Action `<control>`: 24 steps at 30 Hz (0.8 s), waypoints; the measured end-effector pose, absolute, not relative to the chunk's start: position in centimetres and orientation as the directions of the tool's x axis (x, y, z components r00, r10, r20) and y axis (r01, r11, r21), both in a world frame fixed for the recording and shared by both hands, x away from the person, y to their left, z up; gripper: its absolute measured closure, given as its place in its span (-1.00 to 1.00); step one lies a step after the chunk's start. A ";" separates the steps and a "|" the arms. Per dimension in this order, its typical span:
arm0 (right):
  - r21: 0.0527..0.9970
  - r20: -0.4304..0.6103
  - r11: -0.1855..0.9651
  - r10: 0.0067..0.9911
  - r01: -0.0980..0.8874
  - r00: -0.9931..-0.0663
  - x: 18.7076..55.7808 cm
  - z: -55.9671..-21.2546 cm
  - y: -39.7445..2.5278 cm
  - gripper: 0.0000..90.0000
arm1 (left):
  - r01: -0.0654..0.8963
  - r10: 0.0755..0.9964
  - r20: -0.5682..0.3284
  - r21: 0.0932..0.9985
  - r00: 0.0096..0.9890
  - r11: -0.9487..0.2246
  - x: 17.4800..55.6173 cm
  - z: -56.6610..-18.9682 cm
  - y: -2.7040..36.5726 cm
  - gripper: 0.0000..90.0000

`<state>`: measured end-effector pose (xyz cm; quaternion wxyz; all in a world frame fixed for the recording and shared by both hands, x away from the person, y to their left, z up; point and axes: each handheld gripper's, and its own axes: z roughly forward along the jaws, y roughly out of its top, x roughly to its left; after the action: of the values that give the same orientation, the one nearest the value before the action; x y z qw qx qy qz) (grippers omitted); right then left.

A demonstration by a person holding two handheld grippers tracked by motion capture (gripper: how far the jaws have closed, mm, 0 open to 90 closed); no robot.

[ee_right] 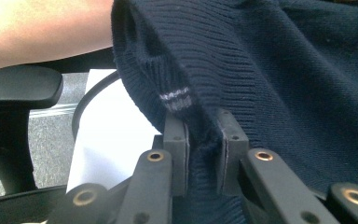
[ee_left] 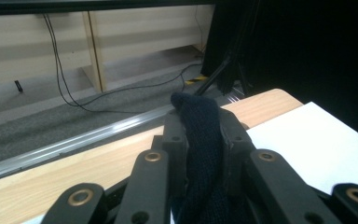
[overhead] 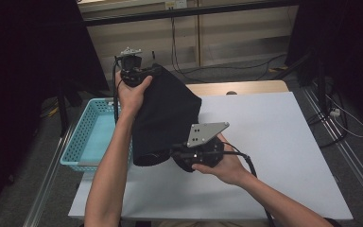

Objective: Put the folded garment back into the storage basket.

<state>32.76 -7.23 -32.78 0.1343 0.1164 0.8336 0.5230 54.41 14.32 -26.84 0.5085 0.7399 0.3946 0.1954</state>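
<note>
Dark knit sweater [overhead: 168, 113] lifted off the table [overhead: 274, 142], hanging between both grippers. Left gripper [overhead: 139, 73] raised at the far end, jaws pinched on a fold of knit [ee_left: 200, 140]. Right gripper [overhead: 177, 153] lower and nearer, jaws clamped on the ribbed hem [ee_right: 205, 140] beside a small grey stripe. Pickup judged done; folding or placing judged left. Blue basket [overhead: 82, 142] just left of the left forearm, apparently empty, sweater not yet in it.

Dim room, dark edges, soft focus.
</note>
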 end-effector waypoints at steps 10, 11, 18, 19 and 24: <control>0.903 -0.105 0.428 0.315 0.042 -0.943 33.4 -32.6 -5.7 0.73 | 0.395 0.797 -0.122 0.906 0.591 -0.155 54.6 -26.5 16.0 0.70; 0.903 -0.105 0.428 0.313 0.041 -0.944 33.5 -32.5 -5.5 0.73 | 0.393 0.796 -0.119 0.906 0.594 -0.157 54.5 -26.5 16.1 0.70; 0.899 -0.122 0.438 0.297 0.022 -0.947 33.6 -32.1 -4.6 0.73 | 0.385 0.803 -0.123 0.912 0.583 -0.139 54.4 -25.8 17.2 0.70; 0.899 -0.123 0.436 0.296 0.020 -0.947 33.7 -32.1 -4.4 0.73 | 0.386 0.805 -0.127 0.912 0.580 -0.135 54.4 -25.8 17.3 0.70; 0.900 -0.113 0.436 0.277 0.019 -0.954 34.0 -32.1 -3.5 0.73 | 0.375 0.806 -0.114 0.916 0.581 -0.141 54.1 -25.3 17.9 0.70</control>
<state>34.00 -3.52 -32.09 0.1228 0.0882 0.8383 0.5238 54.08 17.88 -25.34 0.5138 0.7257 0.4068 0.2096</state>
